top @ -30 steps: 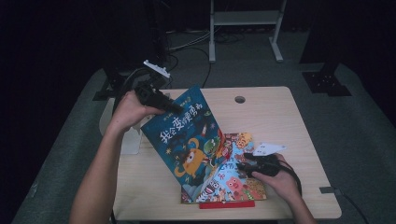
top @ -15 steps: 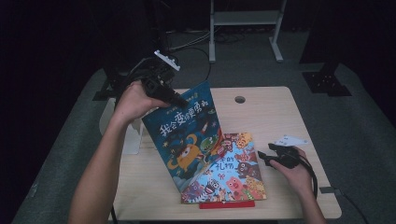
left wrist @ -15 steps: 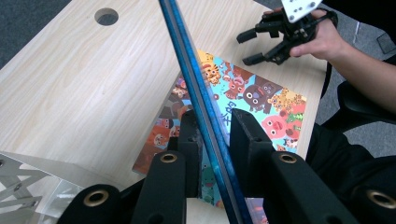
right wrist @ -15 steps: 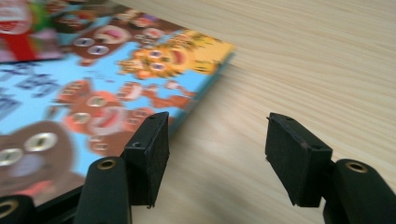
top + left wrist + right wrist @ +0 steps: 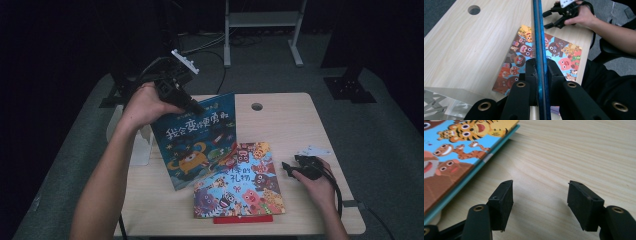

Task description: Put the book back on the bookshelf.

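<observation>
My left gripper (image 5: 189, 103) is shut on the top edge of a blue picture book (image 5: 197, 137) and holds it tilted up, its lower edge resting over a colourful animal book (image 5: 240, 182). In the left gripper view the blue book (image 5: 539, 30) runs edge-on between the pads of the left gripper (image 5: 540, 67), above the animal book (image 5: 559, 50). My right gripper (image 5: 287, 169) rests low over bare table just right of the animal book. Its jaws have just been opening, and the right gripper (image 5: 540, 195) has nothing between them, with the animal book (image 5: 454, 152) to its left.
A white stand (image 5: 142, 145) sits at the table's left edge. There is a round hole (image 5: 257, 106) in the tabletop at the back. A red strip (image 5: 242, 219) shows under the animal book near the front edge. Metal frame legs (image 5: 260, 20) stand behind the table.
The left gripper has risen with the blue book's top edge, so the book stands steeper. The right gripper has slid right, off the animal book onto bare table, and its jaws stand wider.
</observation>
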`<move>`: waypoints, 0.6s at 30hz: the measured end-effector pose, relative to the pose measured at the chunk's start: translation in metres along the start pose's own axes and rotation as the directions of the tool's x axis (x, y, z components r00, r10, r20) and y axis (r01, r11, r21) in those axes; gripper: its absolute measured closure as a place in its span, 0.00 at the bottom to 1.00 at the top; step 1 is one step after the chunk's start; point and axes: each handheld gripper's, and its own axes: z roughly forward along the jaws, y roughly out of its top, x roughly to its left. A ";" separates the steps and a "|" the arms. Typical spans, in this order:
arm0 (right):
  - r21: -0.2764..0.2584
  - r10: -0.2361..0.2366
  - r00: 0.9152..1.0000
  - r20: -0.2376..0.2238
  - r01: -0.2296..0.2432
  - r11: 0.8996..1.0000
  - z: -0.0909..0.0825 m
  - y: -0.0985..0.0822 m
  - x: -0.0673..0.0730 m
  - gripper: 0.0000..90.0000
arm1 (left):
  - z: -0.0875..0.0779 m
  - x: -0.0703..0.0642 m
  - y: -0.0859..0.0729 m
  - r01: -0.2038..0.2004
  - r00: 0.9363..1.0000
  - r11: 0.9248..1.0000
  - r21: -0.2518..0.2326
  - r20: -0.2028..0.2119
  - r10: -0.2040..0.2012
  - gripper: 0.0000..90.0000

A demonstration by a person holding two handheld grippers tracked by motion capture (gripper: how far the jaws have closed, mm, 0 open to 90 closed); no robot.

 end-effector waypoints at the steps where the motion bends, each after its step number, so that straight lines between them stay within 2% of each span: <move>1: 0.003 0.001 1.000 0.002 -0.001 1.000 0.001 0.000 -0.001 0.40 | 0.000 -0.002 0.001 -0.007 1.000 1.000 0.003 -0.006 0.007 0.92; 6: 0.009 0.019 1.000 0.009 -0.019 1.000 0.003 -0.001 -0.002 0.37 | -0.001 -0.007 0.003 -0.020 0.999 1.000 0.024 -0.043 0.021 0.92; 14: 0.029 0.019 1.000 0.010 -0.019 0.999 0.006 0.001 0.000 0.21 | -0.015 -0.008 -0.001 -0.003 0.999 1.000 -0.015 -0.040 0.002 0.92; 18: 0.033 0.017 1.000 0.011 -0.018 0.999 0.006 0.002 0.001 0.20 | -0.024 -0.008 -0.008 0.004 0.999 1.000 -0.030 -0.051 -0.005 0.92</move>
